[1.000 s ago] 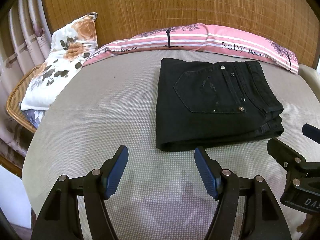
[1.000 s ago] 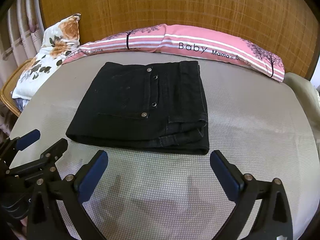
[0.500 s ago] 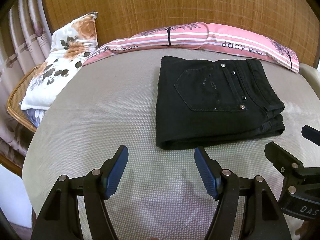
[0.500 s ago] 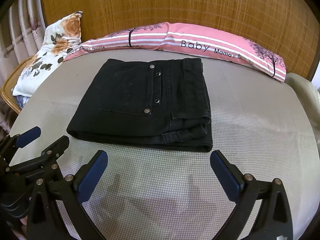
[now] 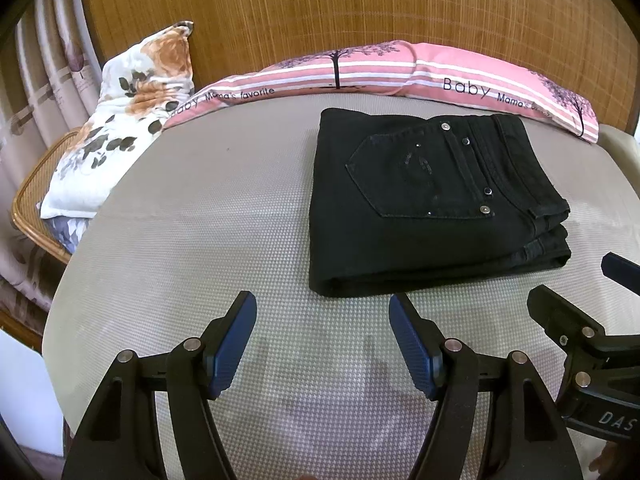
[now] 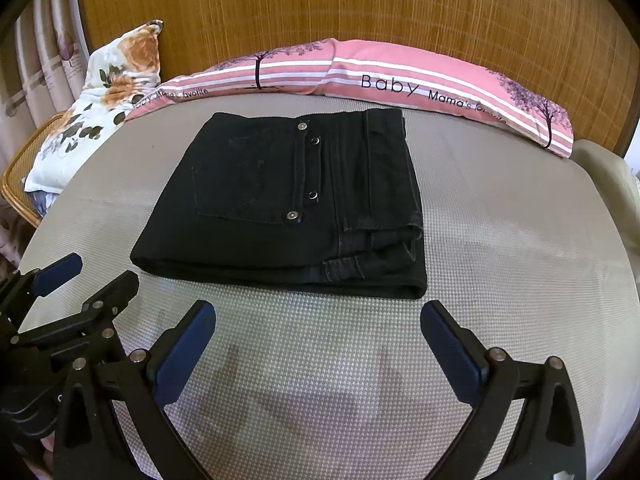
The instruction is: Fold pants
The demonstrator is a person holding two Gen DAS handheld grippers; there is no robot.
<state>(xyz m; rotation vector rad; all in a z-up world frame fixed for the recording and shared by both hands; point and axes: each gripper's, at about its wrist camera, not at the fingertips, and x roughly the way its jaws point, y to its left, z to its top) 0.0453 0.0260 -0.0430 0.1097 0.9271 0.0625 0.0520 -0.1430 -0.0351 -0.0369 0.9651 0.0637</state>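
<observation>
Black pants lie folded into a compact rectangle on the grey mat, back pocket and metal rivets facing up; they also show in the right wrist view. My left gripper is open and empty, hovering above the mat just short of the pants' near left corner. My right gripper is open wide and empty, just short of the pants' near edge. Each gripper shows at the edge of the other's view.
The grey textured mat covers the bed. A long pink striped pillow lies along the woven headboard. A floral pillow leans at the back left over a rattan edge. Curtains hang far left.
Both grippers have drawn back slightly from the pants and stay open. The pants have not moved.
</observation>
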